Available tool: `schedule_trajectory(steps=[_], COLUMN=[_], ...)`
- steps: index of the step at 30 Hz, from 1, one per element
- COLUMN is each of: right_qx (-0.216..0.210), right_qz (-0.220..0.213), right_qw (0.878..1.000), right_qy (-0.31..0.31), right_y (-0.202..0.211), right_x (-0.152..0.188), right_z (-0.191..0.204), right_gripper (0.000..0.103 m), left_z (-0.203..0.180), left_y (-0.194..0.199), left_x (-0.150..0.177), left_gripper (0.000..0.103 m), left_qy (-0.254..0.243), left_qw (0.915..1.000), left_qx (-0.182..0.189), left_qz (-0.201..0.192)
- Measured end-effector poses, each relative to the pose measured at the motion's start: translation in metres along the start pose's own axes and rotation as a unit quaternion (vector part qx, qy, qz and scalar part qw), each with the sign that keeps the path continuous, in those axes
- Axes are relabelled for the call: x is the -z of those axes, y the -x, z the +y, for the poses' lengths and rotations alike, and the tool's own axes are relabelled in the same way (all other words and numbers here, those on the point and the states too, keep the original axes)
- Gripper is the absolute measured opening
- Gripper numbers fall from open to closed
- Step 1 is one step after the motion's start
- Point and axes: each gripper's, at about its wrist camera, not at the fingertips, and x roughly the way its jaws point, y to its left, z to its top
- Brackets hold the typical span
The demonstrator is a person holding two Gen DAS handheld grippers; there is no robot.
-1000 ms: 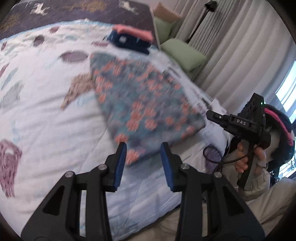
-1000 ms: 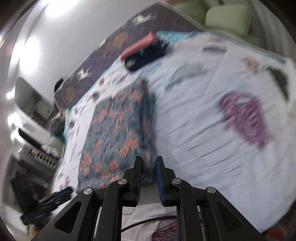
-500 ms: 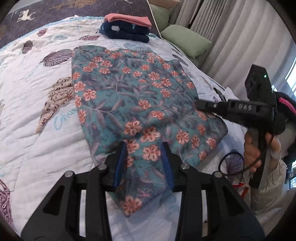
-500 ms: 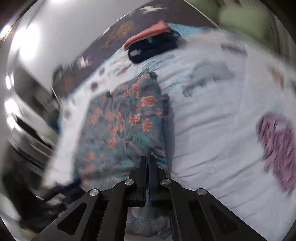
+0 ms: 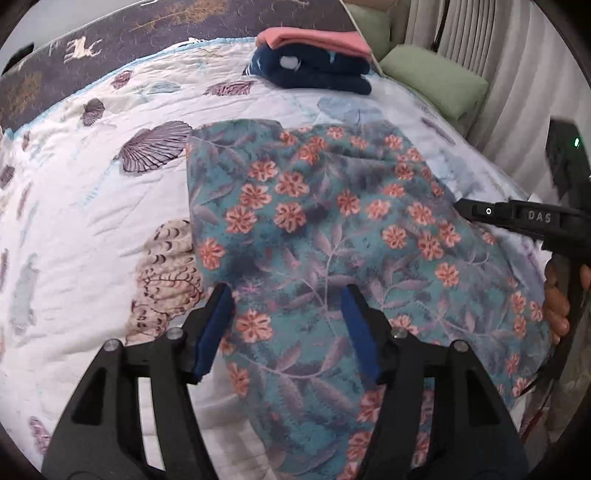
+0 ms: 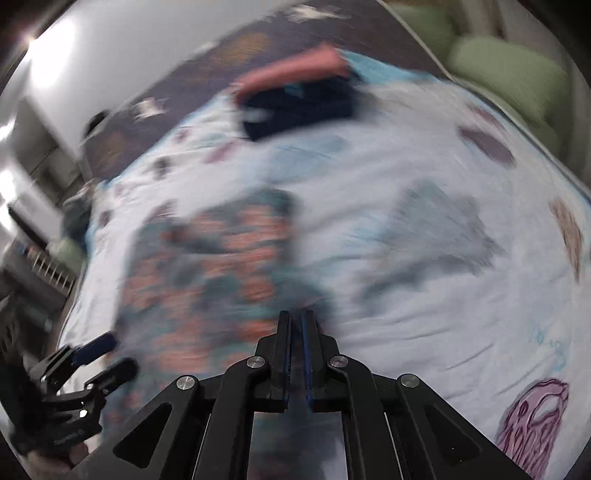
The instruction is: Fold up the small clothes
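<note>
A teal garment with orange flowers [image 5: 332, 240] lies spread on the quilted bed; it shows blurred in the right wrist view [image 6: 207, 273]. My left gripper [image 5: 288, 317] is open, its blue-padded fingers astride the garment's near left part, holding nothing. My right gripper [image 6: 296, 325] is shut on the garment's right edge; from the left wrist view its body [image 5: 517, 218] reaches in over that edge.
A folded stack, pink on navy [image 5: 314, 59], sits at the far end of the bed [image 5: 74, 184]. Green pillows [image 5: 436, 79] and curtains lie to the right. A dark patterned blanket [image 5: 147, 22] runs along the back.
My left gripper moved forward over the garment and opened wider. My right gripper closed on the garment's right edge and is swinging, blurring its view.
</note>
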Motion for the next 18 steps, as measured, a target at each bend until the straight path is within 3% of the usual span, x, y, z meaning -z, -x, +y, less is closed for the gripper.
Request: schedule_trajectory(steps=[2,7,9,11,12,18], right_qx=[-0.055,-0.064,-0.059,-0.035,-0.03,-0.046], right_qz=[-0.002,-0.021,-0.026,-0.025,-0.02,0.031], right_qw=[0.998,0.998,0.997,0.997,0.997,0.994], right_qy=[-0.036,0.01,0.031,0.06,0.073,0.091], right_y=[0.004,0.026,0.025,0.018,0.011,-0.031], right_x=[0.001,-0.02,-0.032,-0.044,-0.049,-0.063], right_z=[-0.02,-0.01,0.002,0.014,0.018,0.017], right_gripper=[0.005,0.009,0.021,0.043,0.047,0.05], left_z=[0.003,0.01,0.015,0.021,0.025,0.04], left_y=[0.003,0.011,0.004,-0.004,-0.009,-0.034], left_x=[-0.005,-0.034,-0.047,-0.055,-0.059,-0.071], left_gripper=[0.063,0.063,0.064,0.064,0.064,0.064], left_qy=[0.001,0.006,0.006,0.015,0.021,0.039], left_qw=[0.9999,0.9999,0.9999,0.9998,0.9997,0.9989], left_qx=[0.009,0.01,-0.01,-0.014,-0.015,-0.009], left_qz=[0.006,-0.011,-0.012,-0.006,0.0,0.024])
